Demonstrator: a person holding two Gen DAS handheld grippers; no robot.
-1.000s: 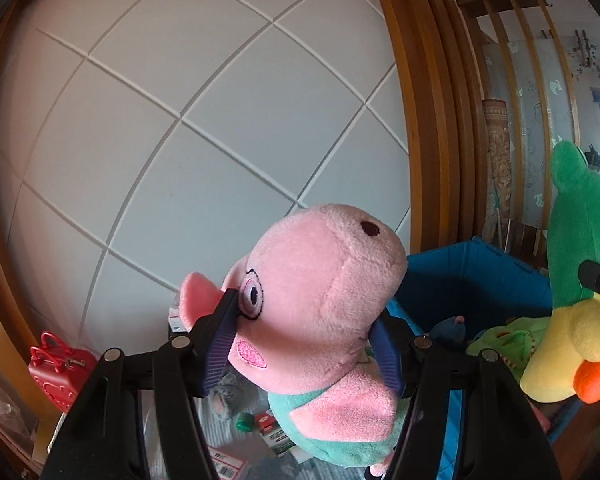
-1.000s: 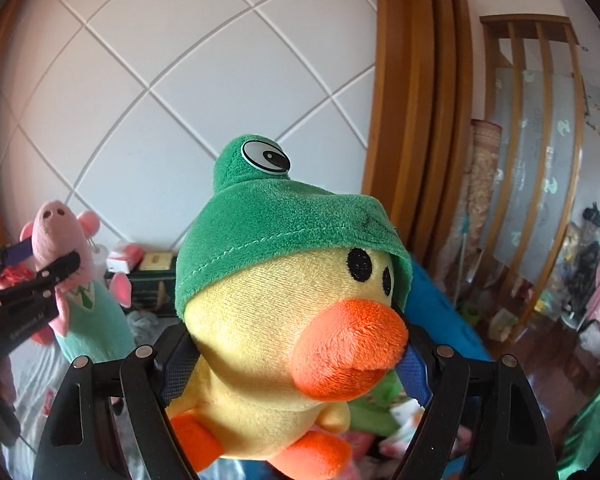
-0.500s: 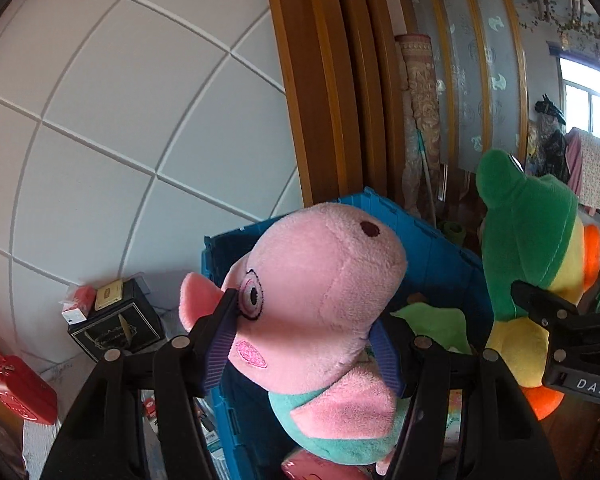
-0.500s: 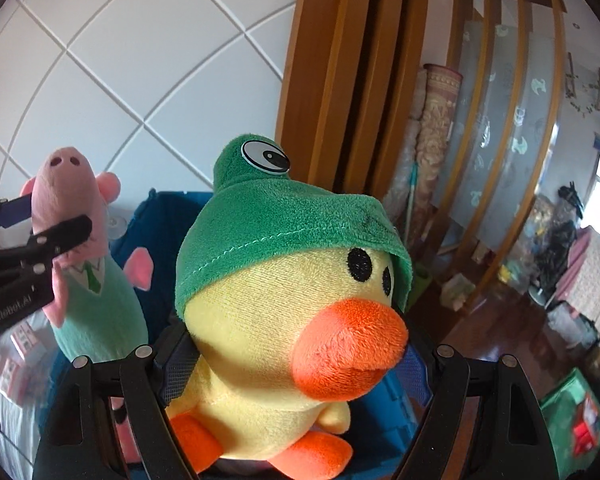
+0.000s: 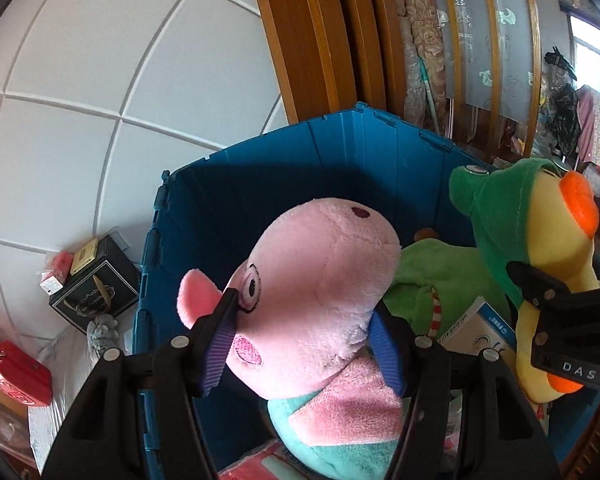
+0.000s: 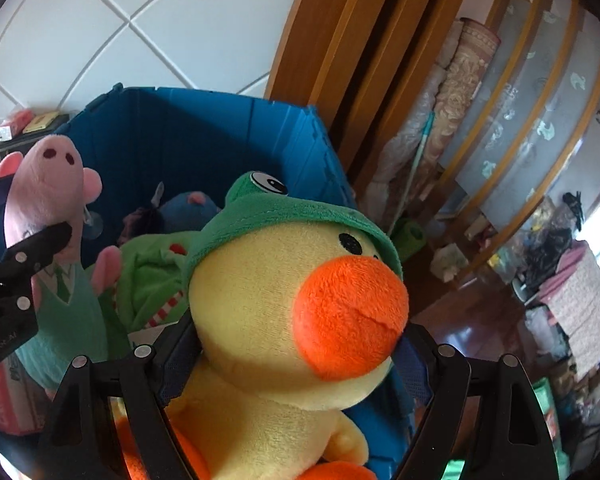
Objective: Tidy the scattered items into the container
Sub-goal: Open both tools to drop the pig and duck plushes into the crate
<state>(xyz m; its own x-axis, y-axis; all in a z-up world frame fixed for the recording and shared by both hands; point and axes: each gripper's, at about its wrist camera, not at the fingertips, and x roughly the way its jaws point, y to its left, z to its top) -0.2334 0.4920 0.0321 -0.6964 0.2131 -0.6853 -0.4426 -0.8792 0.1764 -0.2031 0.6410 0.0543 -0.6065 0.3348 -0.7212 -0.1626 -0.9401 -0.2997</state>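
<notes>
Left claw (image 5: pixel 304 344) is gripping the pink pig plush (image 5: pixel 320 280) by the head, blue pads pressing in on either side below the eye and cheek. The pig, in a teal vest, is hanging over the open mouth of the blue container (image 5: pixel 300 168), above its near edge.

Right claw (image 6: pixel 296 356) is clamping the yellow duck plush (image 6: pixel 268 320), the one wearing a green frog hood, at the sides of its head; pads are sinking into the fabric. The duck is sitting over the container's right side, orange beak pointing away from the camera.

Inside the container: a green plush (image 5: pixel 432 280) with a red-and-white striped band, a blue plush (image 6: pixel 188 208) further back, a white and blue box (image 5: pixel 476 332), and a pink packet low at the bottom.

Outside, to the container's left: a black box (image 5: pixel 96 288) with small packets stacked on top, and a red case (image 5: pixel 12 372). A white panelled wall is standing behind the container, wooden framing to its right.
</notes>
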